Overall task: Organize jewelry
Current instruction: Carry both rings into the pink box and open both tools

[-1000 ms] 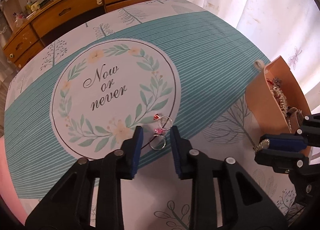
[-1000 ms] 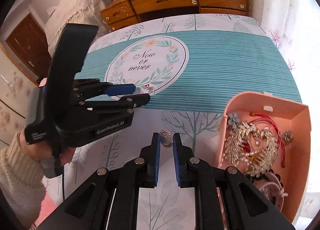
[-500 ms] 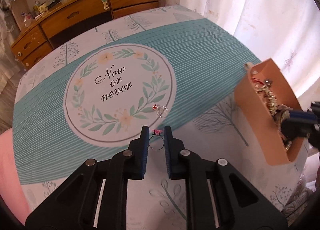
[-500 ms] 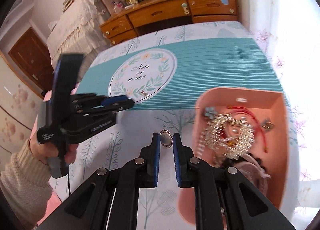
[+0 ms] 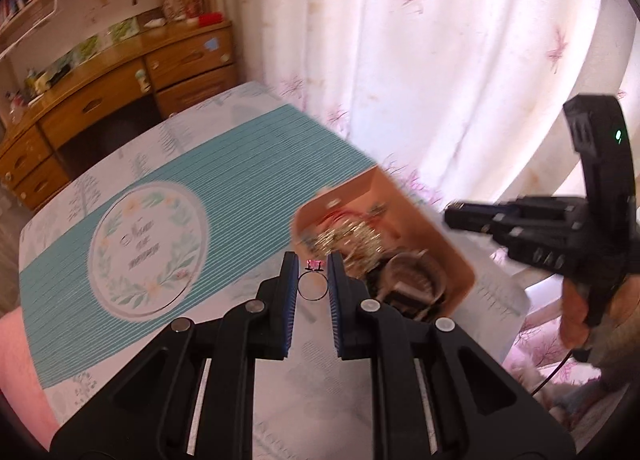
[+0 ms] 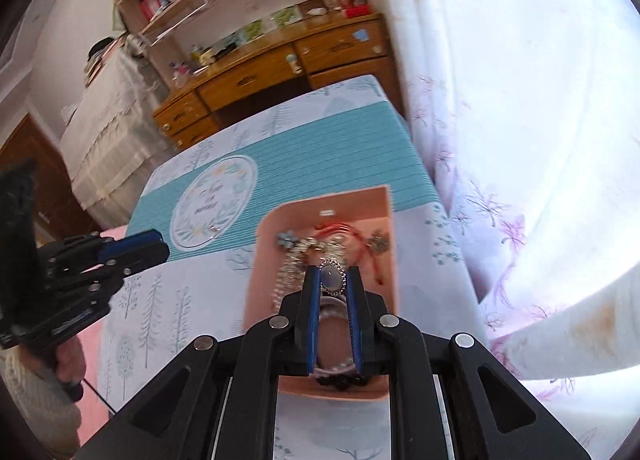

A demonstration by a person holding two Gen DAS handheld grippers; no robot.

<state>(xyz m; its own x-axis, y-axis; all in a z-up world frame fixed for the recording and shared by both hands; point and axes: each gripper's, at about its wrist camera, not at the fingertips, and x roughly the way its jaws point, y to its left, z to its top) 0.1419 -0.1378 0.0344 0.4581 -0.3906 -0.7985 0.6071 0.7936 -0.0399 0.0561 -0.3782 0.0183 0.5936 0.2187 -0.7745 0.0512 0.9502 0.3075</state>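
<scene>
My left gripper (image 5: 313, 273) is shut on a thin ring with a pink stone (image 5: 313, 286) and holds it in the air, just left of the pink jewelry box (image 5: 448, 238). My right gripper (image 6: 333, 275) is shut on a pale oval gem ring with a sparkly rim (image 6: 333, 275) and hovers over the open pink box (image 6: 262, 256), which holds several chains, a red cord and a watch. One more ring (image 6: 215, 229) lies on the tablecloth's round wreath print. The left gripper also shows at the left of the right wrist view (image 6: 138, 246).
The table has a teal striped cloth (image 5: 240, 180) with a wreath print (image 5: 148, 252). A flowered curtain (image 5: 420, 60) hangs close behind the box on the right. A wooden desk with drawers (image 6: 280, 68) stands beyond the table's far end.
My left gripper closed on the pink-stone ring, lifted it off the cloth and swung right towards the box. My right gripper carried its gem ring over the box.
</scene>
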